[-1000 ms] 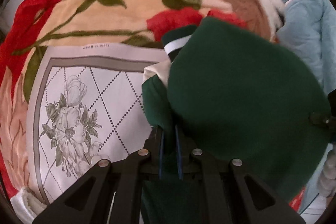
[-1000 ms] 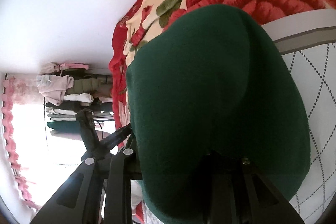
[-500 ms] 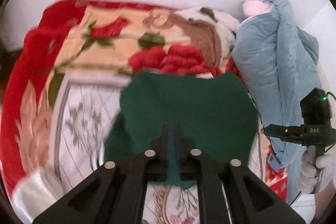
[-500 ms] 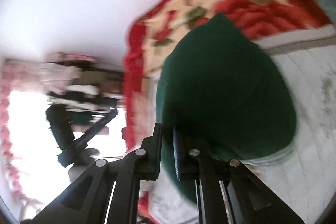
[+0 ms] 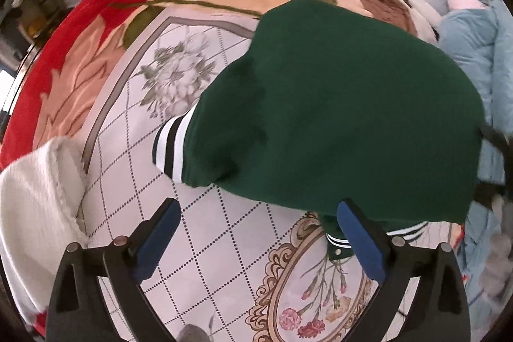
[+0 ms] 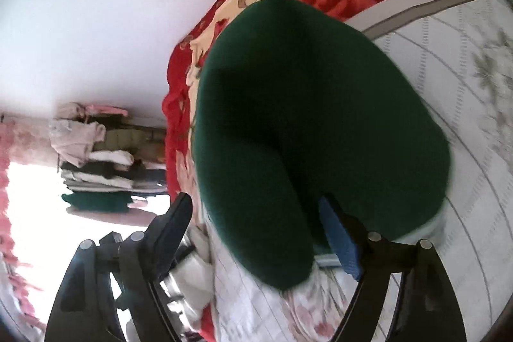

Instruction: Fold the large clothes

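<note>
Currently left gripper [image 5: 256,218] jaws opening, nothing pinched; right gripper [image 6: 256,213] jaws opening astride green sweater [image 5: 336,104] edge on quilt [image 5: 205,246].

free: bare sheet [image 5: 205,249] left of and below the jacket [image 5: 336,117] | blocked left of jacket: white knit [image 5: 35,197] on the sheet's edge | blocked right of jacket: blue coat [image 5: 481,53], close by | blocked beyond jacket: brown garment [image 5: 384,5] on the red blanket [image 5: 80,31], near the wall [image 6: 112,5]
</note>
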The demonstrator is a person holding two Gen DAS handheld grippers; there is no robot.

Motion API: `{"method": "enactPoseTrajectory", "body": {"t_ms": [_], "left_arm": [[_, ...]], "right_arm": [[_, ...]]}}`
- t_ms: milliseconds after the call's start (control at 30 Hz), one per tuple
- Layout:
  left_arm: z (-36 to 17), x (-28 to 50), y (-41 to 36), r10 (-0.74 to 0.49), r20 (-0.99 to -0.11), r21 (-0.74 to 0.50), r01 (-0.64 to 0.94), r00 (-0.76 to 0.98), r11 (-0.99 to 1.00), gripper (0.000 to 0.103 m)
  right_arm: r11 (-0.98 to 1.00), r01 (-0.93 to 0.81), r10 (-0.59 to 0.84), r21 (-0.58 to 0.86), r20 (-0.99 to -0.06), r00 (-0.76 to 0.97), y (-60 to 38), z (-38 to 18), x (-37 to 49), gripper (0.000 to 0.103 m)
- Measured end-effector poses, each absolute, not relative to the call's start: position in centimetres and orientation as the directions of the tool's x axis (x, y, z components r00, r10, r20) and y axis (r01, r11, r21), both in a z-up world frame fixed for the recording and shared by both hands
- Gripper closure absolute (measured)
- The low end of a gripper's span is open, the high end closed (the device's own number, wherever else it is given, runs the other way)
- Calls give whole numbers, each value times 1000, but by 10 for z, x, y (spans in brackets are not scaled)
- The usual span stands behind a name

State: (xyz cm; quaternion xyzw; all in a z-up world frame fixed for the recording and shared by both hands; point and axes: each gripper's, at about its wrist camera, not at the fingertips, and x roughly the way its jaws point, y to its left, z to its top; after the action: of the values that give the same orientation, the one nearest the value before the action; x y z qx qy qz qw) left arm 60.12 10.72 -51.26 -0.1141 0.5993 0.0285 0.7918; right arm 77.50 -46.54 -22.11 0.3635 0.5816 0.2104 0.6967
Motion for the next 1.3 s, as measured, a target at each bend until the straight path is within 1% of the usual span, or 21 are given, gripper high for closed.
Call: {"method": "enactPoseTrajectory", "body": {"t_ms": [67, 100, 133, 167, 200, 233, 267, 333, 433, 533, 633, 733, 833, 900, 967, 1033, 1100, 1167, 1233, 1300], "left_arm": [[-516, 598, 111, -97, -945, -165, -200, 311, 966, 3], [-520, 595, 113, -96, -942, -169, -206, 322, 964, 3], [-524, 593, 115, -94, -941, -170, -212, 325, 962, 3], [-529, 591, 117, -96, -939, -175, -220, 330, 960, 3], [-533, 588, 121, -100, -937, -184, -228, 336, 956, 3], [-536, 586, 123, -107, -935, -193, -233, 337, 953, 3], [-538, 583, 127, -111, -934, -199, -237, 339, 951, 3], [-543, 578, 134, -119, -941, -203, -246, 317, 948, 3], [-535, 567, 153, -140, -942, -225, -269, 304, 937, 3], [-506, 557, 184, -109, -934, -220, -307, 340, 926, 3], [-472, 544, 215, -73, -919, -216, -339, 389, 915, 3], [-439, 524, 238, -13, -903, -183, -356, 430, 916, 3], [-421, 497, 248, 17, -899, -161, -367, 437, 916, 3], [-425, 479, 247, 17, -909, -150, -366, 416, 918, 3], [-444, 463, 237, 7, -932, -133, -360, 362, 923, 3], [-472, 452, 218, -33, -956, -137, -344, 291, 929, 3], [-503, 441, 189, -71, -971, -142, -310, 229, 940, 3], [-522, 438, 162, -84, -977, -133, -261, 194, 956, 3], [-541, 438, 130, -83, -984, -114, -193, 160, 975, 3], [-550, 443, 101, -80, -985, -100, -127, 151, 987, 3]], "right_arm": [[655, 131, 731, 744, -668, 139, -444, -247, 806, 19], [643, 140, 752, 753, -656, 70, -433, -262, 820, 19], [645, 148, 754, 750, -656, 41, -425, -273, 829, 19], [657, 122, 745, 744, -665, 47, -417, -277, 835, 25], [688, 89, 718, 720, -694, 59, -410, -277, 838, 52], [713, 82, 693, 697, -717, 67, -404, -273, 838, 60], [717, 86, 686, 691, -722, 86, -400, -267, 835, 65], [717, 59, 685, 694, -718, 123, -393, -245, 823, 68], [675, 56, 723, 736, -675, 151, -385, -208, 800, 68], [639, -2, 760, 770, -630, 157, -371, -161, 775, 68], [574, -71, 814, 815, -560, 155, -361, -117, 744, 68], [503, -66, 859, 862, -490, 149, -374, -103, 710, 69], [480, -10, 870, 877, -475, 130, -403, -125, 667, 69], [489, 49, 865, 871, -492, 99, -431, -163, 626, 69], [528, 139, 840, 838, -539, 61, -468, -216, 579, 69], [571, 242, 800, 785, -597, 49, -504, -265, 543, 69], [595, 335, 757, 730, -650, 70, -550, -305, 505, 69], [517, 441, 775, 734, -620, 122, -588, -336, 479, 68], [537, 486, 735, 690, -665, 131, -610, -352, 470, 60], [572, 508, 708, 644, -701, 91, -621, -361, 472, 44]]}}
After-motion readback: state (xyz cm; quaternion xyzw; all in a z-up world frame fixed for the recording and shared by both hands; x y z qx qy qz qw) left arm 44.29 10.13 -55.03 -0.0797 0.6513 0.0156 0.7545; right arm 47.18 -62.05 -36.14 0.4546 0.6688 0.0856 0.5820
